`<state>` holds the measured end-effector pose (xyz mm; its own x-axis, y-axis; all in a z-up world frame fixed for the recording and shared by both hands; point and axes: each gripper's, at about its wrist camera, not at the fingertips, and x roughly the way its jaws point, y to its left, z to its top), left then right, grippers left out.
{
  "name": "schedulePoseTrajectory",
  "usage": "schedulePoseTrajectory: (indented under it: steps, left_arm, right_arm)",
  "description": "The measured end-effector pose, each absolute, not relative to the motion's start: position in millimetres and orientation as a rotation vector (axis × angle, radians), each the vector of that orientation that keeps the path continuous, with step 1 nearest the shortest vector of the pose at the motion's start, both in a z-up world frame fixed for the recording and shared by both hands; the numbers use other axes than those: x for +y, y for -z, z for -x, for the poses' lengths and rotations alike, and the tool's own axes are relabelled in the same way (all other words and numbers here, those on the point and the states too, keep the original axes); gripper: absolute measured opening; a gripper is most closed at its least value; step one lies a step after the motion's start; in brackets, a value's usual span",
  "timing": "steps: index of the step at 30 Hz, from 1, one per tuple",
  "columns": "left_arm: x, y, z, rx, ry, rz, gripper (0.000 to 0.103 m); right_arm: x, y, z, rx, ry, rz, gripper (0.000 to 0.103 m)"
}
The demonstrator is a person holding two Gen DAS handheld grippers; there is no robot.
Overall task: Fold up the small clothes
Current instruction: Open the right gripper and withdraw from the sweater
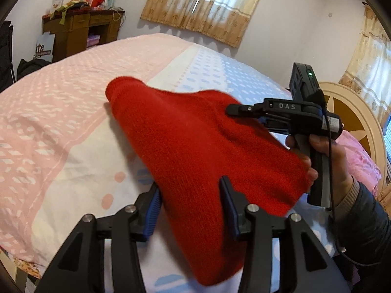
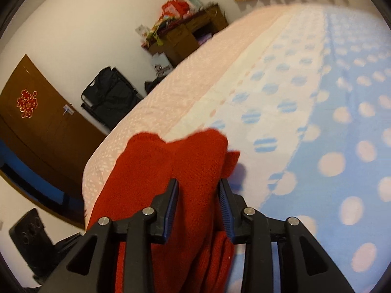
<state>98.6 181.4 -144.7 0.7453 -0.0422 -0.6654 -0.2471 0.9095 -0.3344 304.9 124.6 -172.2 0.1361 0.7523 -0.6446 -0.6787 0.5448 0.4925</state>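
A red knitted garment (image 1: 195, 146) hangs stretched above the bed (image 1: 61, 102), held between both grippers. My left gripper (image 1: 191, 190) has its blue-padded fingers (image 1: 154, 210) set around the near edge of the cloth, with a wide gap between them. My right gripper (image 1: 234, 111), seen from the side in the left wrist view, pinches the garment's far right edge. In the right wrist view the right gripper (image 2: 198, 188) has the red garment (image 2: 156, 171) bunched between its fingers (image 2: 171, 205), above the bed (image 2: 305, 97).
The bed has a pink, white and blue dotted cover. A round headboard (image 1: 349, 112) stands at the right. A brown desk (image 1: 80, 26) piled with things is against the far wall. A dark door (image 2: 36, 112), a black bag (image 2: 110, 100) and a black device (image 2: 29, 239) lie left of the bed.
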Motion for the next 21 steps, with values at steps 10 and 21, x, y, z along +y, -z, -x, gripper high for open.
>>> schedulePoseTrajectory:
  steps: [10, 21]
  left_arm:
    - [198, 146, -102, 0.699, -0.331, 0.355, 0.071]
    - [199, 139, -82, 0.653, -0.299, 0.429, 0.084]
  right_arm:
    - [110, 157, -237, 0.999, -1.215, -0.093, 0.057]
    - [69, 135, -200, 0.856, -0.941, -0.020, 0.065]
